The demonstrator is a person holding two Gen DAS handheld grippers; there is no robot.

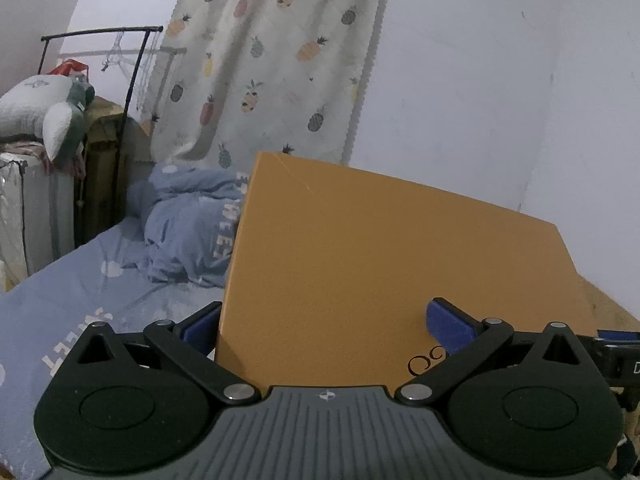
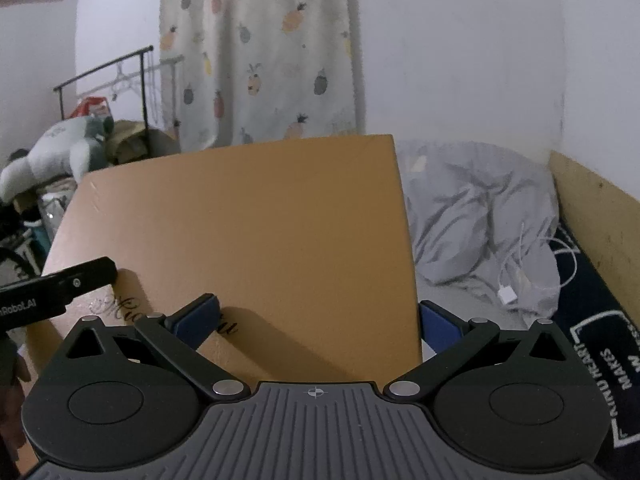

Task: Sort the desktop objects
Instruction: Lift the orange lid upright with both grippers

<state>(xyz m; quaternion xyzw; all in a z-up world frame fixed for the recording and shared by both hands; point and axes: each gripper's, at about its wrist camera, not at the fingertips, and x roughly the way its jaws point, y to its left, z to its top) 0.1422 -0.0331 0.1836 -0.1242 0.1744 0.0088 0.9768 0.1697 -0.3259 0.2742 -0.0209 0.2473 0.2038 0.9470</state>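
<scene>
A flat orange box (image 1: 380, 264) with dark script lettering fills both views, held up in the air over a bed. My left gripper (image 1: 326, 326) clamps the box's left edge: one blue pad is behind it and one blue pad (image 1: 450, 326) is on its face. My right gripper (image 2: 318, 320) clamps the same orange box (image 2: 248, 232) at its right edge, one pad (image 2: 198, 322) on the face, the other behind. The left gripper's black body (image 2: 60, 284) shows at the left of the right wrist view.
Below lies a bed with a blue quilt (image 1: 188, 224), a grey pillow (image 2: 480, 216) and a white charger cable (image 2: 516, 276). A pineapple-print curtain (image 1: 272, 64) hangs behind. A plush toy (image 1: 44, 116) and black clothes rack (image 1: 132, 64) stand at the left. A wooden headboard (image 2: 592, 196) is at the right.
</scene>
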